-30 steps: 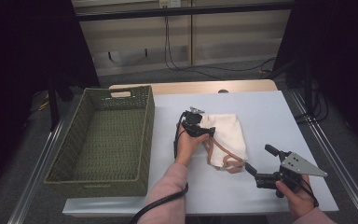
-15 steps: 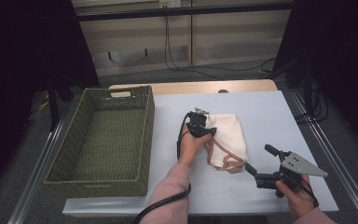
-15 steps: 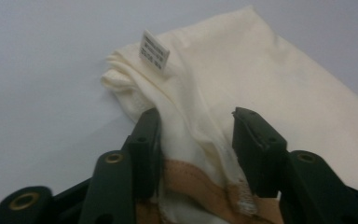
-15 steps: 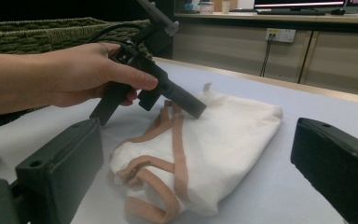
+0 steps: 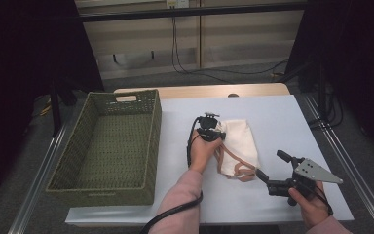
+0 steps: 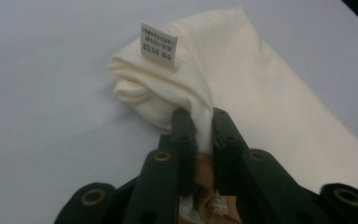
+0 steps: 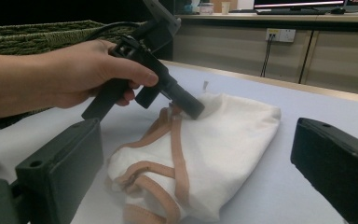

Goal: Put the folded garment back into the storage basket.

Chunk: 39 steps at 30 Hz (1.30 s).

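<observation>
Bags: one white cloth bag (image 5: pixel 238 144) (tan straps)
Baskets: one green basket (image 5: pixel 108 146)
Left gripper (image 6: pixel 198 123): jaws just closed, pinching the bag's cloth
Right gripper (image 5: pixel 269 165): jaws wide, holding nothing

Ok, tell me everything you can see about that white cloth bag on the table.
The cloth bag is cream-white fabric, soft and rumpled, lying flat on the pale table right of the green woven basket. Tan-pink straps loop over its near end. A small printed label stands up from a bunched corner. The left gripper has just closed and pinches that bunched fabric and a bit of strap. The right gripper waits open, apart from the bag.
</observation>
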Tool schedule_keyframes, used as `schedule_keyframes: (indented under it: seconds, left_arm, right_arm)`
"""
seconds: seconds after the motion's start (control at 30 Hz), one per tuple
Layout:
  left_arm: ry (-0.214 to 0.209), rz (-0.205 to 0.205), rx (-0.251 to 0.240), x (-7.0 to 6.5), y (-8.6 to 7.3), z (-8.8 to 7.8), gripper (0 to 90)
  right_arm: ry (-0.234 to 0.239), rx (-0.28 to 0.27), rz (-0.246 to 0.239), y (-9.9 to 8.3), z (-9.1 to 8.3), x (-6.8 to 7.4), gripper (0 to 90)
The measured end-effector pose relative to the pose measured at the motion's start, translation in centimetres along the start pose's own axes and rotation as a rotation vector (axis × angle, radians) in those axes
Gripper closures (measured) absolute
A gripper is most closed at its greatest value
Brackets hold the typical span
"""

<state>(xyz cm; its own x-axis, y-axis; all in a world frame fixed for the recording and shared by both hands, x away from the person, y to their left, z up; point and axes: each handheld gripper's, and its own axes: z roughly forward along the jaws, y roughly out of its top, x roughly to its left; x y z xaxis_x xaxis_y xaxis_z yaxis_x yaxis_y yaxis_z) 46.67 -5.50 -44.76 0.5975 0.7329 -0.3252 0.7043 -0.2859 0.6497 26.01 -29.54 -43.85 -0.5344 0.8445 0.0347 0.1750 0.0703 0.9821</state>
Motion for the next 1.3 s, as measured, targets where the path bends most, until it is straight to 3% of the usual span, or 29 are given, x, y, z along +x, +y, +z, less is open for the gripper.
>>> schedule_keyframes:
  seconds: [0.7, 0.83, 1.3]
  left_arm:
    - [-0.018, -0.041, -0.006, 1.2, 2.6, -6.8, 82.3]
    - [-0.01, -0.018, 0.007, 0.9, 3.5, -8.2, 82.3]
    - [-0.009, -0.013, 0.012, 0.8, 5.3, -11.7, 82.4]
  right_arm:
    - [-0.001, 0.002, -0.009, 0.0, 0.1, 0.2, 1.9]
    - [0.003, -0.004, -0.006, 0.0, 0.1, 0.3, 1.9]
    - [0.011, -0.007, -0.014, 0.0, 0.1, 0.3, 1.9]
